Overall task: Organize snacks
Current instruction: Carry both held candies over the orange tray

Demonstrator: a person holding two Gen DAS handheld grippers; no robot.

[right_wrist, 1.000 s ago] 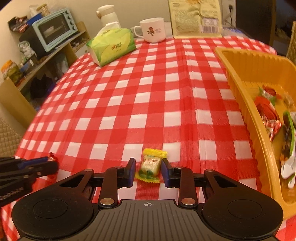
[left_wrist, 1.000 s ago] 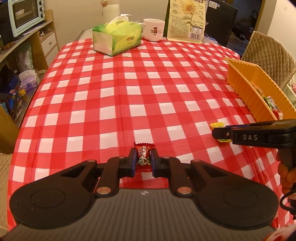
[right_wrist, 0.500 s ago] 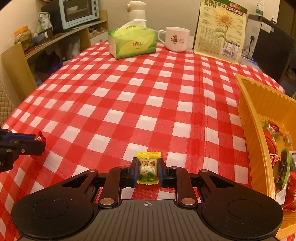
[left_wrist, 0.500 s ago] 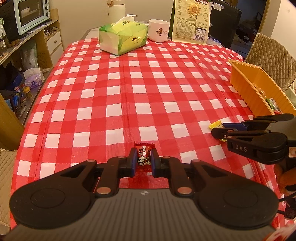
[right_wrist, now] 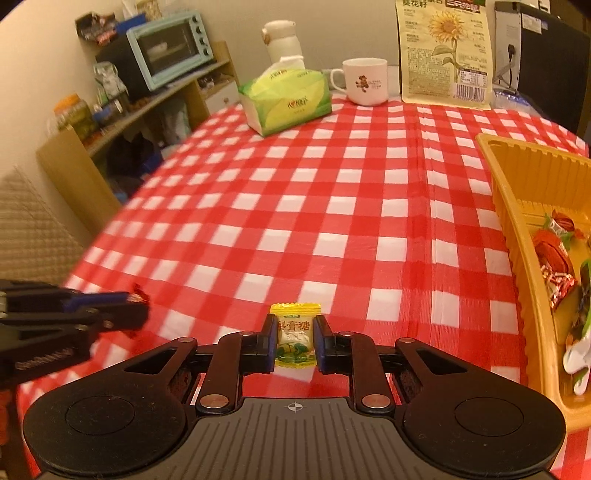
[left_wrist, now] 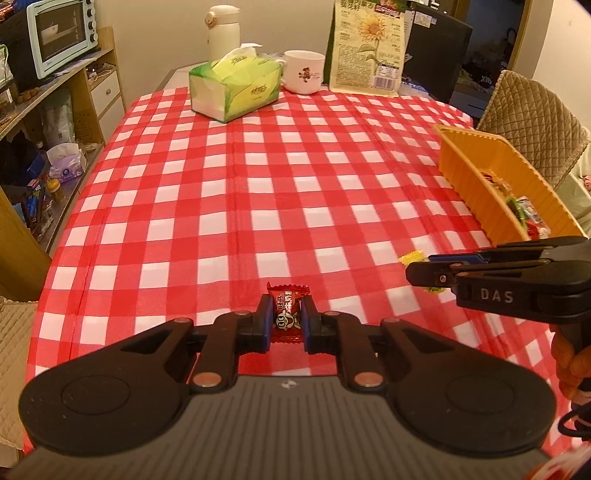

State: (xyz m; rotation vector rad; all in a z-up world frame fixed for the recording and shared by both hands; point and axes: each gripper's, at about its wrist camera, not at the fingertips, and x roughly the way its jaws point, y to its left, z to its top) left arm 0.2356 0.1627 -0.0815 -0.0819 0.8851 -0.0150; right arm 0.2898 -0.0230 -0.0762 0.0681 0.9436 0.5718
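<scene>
My left gripper [left_wrist: 287, 314] is shut on a red wrapped candy [left_wrist: 287, 314], held just above the red-and-white checked cloth. My right gripper [right_wrist: 295, 338] is shut on a yellow-and-green wrapped candy [right_wrist: 295, 338], also lifted off the cloth. In the left wrist view the right gripper [left_wrist: 417, 271] comes in from the right with the yellow candy [left_wrist: 413, 256] peeking out. In the right wrist view the left gripper [right_wrist: 138, 312] shows at the left with the red candy [right_wrist: 139, 292]. An orange tray [right_wrist: 502, 206] with several wrapped snacks stands at the right.
At the table's far end stand a green tissue box [left_wrist: 236, 88], a white mug [left_wrist: 304, 72], a sunflower-seed bag [left_wrist: 369, 44] and a white flask [left_wrist: 222, 31]. Shelves with a toaster oven [left_wrist: 61, 35] line the left. A quilted chair [left_wrist: 532, 118] stands behind the tray.
The right gripper's jaws closed on the yellow candy, and both grippers rose a little off the cloth with their candies.
</scene>
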